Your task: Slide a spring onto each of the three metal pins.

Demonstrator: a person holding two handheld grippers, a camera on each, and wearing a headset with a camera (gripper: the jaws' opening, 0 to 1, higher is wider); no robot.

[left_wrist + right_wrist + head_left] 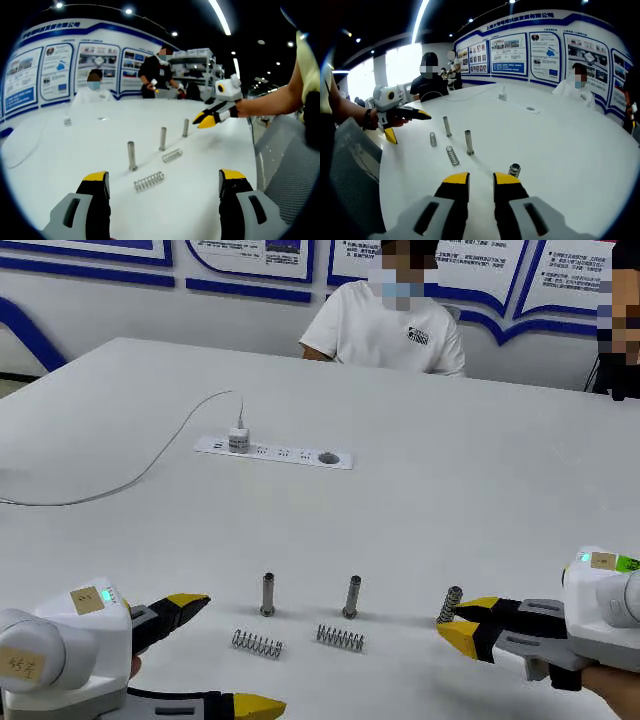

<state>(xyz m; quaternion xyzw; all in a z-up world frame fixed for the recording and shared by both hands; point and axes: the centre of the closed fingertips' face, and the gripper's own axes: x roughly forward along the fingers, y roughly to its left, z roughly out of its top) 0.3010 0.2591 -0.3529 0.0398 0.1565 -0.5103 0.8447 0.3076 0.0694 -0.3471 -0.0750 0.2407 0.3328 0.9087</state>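
Three metal pins stand upright in a row on the white table (450, 490). The left pin (267, 595) and middle pin (352, 597) are bare. A spring sits around the right pin (450, 605). Two loose springs lie flat in front of the pins: one (257, 643) at left, the other (340, 638) at centre. My left gripper (225, 655) is wide open near the left spring (149, 181), which lies just ahead between its jaws. My right gripper (462, 622) is open by a narrow gap, holding nothing, its tips just beside the sprung pin (514, 171).
A white power strip (273, 452) with a plugged charger (238, 438) and a trailing cable (130, 475) lies mid-table. A person in a white shirt (385, 330) sits at the far edge. Bare tabletop lies between the strip and the pins.
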